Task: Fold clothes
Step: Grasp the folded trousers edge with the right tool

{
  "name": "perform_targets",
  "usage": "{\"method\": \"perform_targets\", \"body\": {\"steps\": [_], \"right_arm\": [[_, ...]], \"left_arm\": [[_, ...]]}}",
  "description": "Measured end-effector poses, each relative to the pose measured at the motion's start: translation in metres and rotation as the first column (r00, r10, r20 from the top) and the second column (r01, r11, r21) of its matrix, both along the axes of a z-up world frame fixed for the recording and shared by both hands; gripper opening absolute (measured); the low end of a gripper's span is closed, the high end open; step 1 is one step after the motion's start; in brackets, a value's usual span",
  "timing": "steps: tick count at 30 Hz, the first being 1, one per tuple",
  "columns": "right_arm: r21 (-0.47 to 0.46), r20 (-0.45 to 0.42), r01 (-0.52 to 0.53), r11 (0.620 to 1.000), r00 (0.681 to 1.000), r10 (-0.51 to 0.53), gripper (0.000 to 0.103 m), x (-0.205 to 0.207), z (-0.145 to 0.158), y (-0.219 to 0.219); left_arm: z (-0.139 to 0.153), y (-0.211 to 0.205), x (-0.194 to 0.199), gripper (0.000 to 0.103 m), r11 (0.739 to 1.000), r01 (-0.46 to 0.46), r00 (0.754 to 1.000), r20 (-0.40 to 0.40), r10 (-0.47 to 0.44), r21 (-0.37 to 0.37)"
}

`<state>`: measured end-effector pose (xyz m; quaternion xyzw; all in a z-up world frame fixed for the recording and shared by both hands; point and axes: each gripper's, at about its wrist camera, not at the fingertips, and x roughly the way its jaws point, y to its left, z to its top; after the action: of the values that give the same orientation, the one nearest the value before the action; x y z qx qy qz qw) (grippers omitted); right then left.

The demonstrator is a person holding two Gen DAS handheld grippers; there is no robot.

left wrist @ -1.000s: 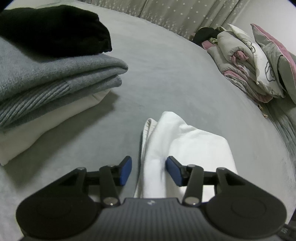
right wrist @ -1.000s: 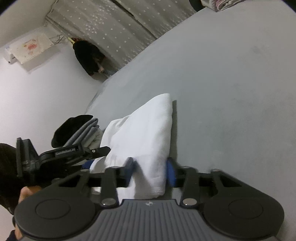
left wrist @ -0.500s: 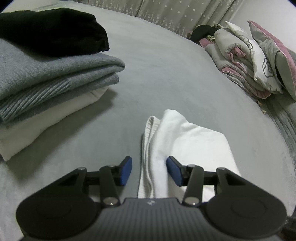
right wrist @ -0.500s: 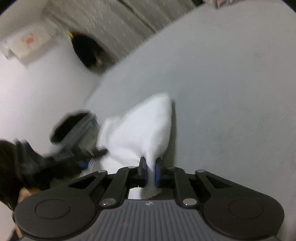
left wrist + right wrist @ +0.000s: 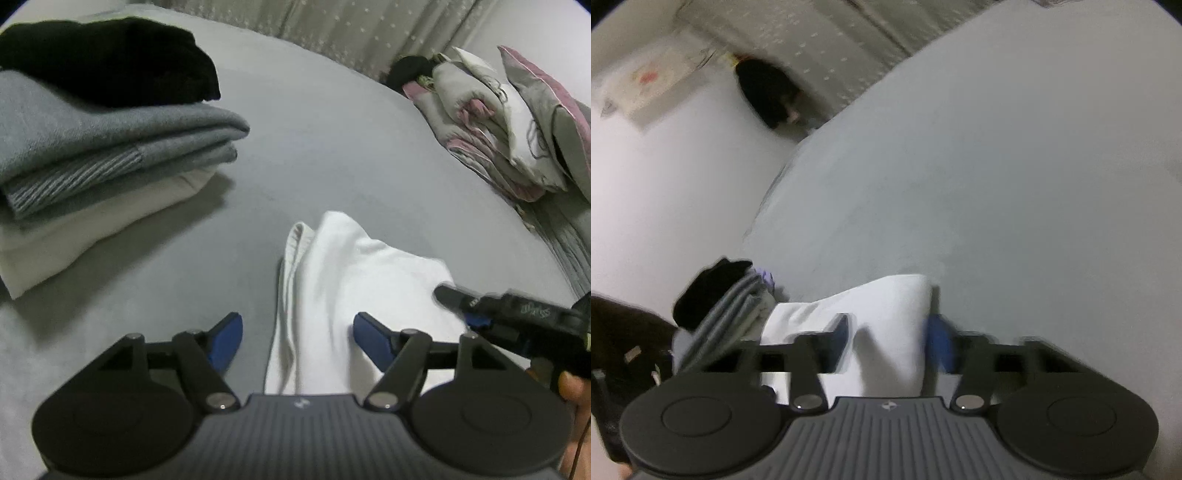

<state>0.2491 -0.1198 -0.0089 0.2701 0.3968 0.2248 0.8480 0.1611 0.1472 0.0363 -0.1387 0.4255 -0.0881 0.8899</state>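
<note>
A white folded garment (image 5: 351,280) lies on the grey bed (image 5: 332,147). My left gripper (image 5: 298,339) is open, its blue pads either side of the garment's near end without touching it. From the right, my right gripper (image 5: 476,314) reaches over the garment's edge, held by a hand (image 5: 572,384). In the blurred right wrist view, the right gripper (image 5: 888,343) is open with the white garment (image 5: 886,310) bulging up between its pads. A stack of folded clothes (image 5: 92,147), black on grey on white, sits to the left; this stack (image 5: 720,299) also shows in the right wrist view.
Pillows and bundled bedding (image 5: 517,122) are heaped at the bed's far right. A dotted curtain (image 5: 332,22) hangs behind the bed. A dark item (image 5: 768,92) hangs by the white wall beyond the bed's edge.
The right gripper pinched the white garment half a second ago and has since opened. It now shows in the left wrist view. The left gripper's fingers have spread wider.
</note>
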Motion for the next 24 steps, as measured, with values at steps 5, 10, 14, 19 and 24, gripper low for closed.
{"method": "perform_targets", "body": {"steps": [5,10,14,19,24], "right_arm": [[0.010,0.019,0.027,1.000,0.999,-0.028,0.017,0.012,-0.003,0.003],[-0.014,0.051,0.025,1.000,0.998,-0.024,0.017,0.005,-0.007,0.006],[-0.124,0.093,0.095,0.988,0.992,-0.084,0.029,-0.009,0.011,0.005],[-0.265,0.313,0.058,0.963,0.949,0.029,0.024,-0.065,0.048,0.025],[-0.497,0.362,-0.106,0.861,0.877,0.316,0.006,-0.115,0.040,0.094]], "left_arm": [[-0.003,-0.005,0.001,0.043,0.999,-0.008,1.000,-0.001,0.008,0.033],[-0.002,-0.002,0.001,0.044,1.000,-0.018,1.000,0.000,0.018,0.009],[0.002,-0.007,-0.001,0.045,0.999,-0.010,1.000,0.011,0.009,0.035],[0.000,-0.008,0.001,0.045,0.999,-0.013,1.000,0.000,0.013,0.039],[0.002,-0.003,-0.002,0.045,1.000,-0.017,1.000,-0.005,0.017,0.024]]}}
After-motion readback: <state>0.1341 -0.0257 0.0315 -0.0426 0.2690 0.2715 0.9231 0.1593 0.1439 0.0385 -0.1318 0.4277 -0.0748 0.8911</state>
